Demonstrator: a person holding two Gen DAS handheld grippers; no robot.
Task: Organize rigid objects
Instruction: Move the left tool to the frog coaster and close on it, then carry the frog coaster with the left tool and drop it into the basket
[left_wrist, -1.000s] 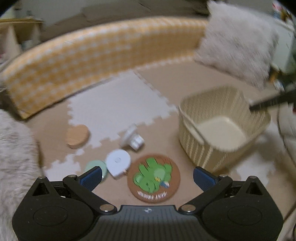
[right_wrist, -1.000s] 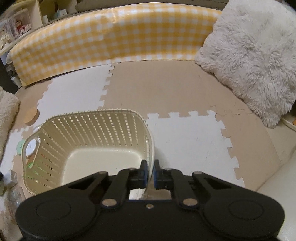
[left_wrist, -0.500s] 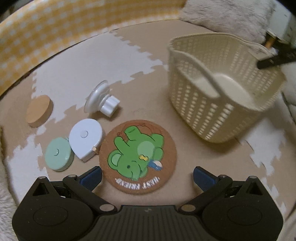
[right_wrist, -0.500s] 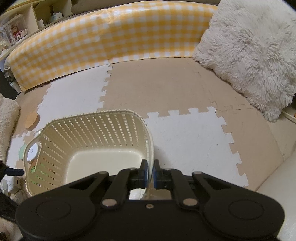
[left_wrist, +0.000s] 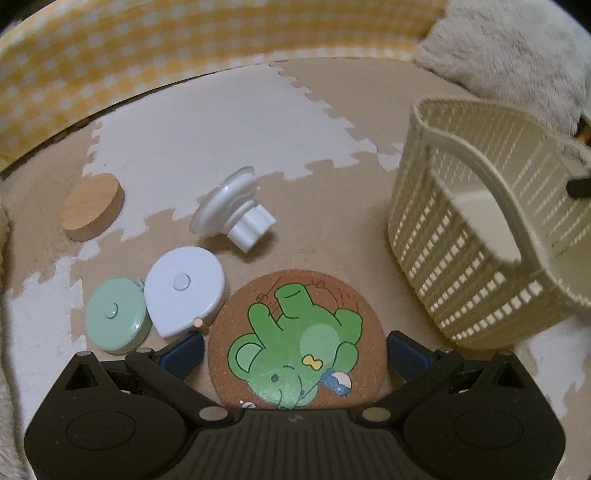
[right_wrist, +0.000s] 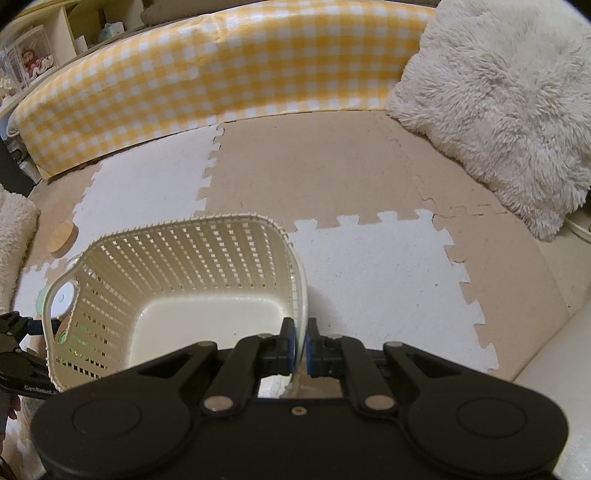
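Your left gripper (left_wrist: 295, 354) hangs over the floor mat (left_wrist: 207, 122) with its jaws spread wide, released, one blue pad on each side of the round cork coaster (left_wrist: 295, 332) printed with a green bear; the pads do not press on it. From the coaster, the mint green disc (left_wrist: 116, 315) lies at 9 o'clock, touching the white teardrop case (left_wrist: 184, 290) at about 10 o'clock, which sits just beside the coaster's edge. The wooden puck (left_wrist: 90, 206) lies well apart at 10 o'clock, and the white suction-cup piece (left_wrist: 236, 212), tipped on its side, at 11 o'clock. The cream slatted basket (left_wrist: 476, 243) stands at 2 o'clock, empty inside.

Your right gripper (right_wrist: 301, 349) is clenched on the basket's near-right rim (right_wrist: 301, 280), the thin wall pinched between both pads. At 12 o'clock runs the yellow checked cushion (right_wrist: 221, 66); at 2 o'clock lies the fluffy white pillow (right_wrist: 498, 110).
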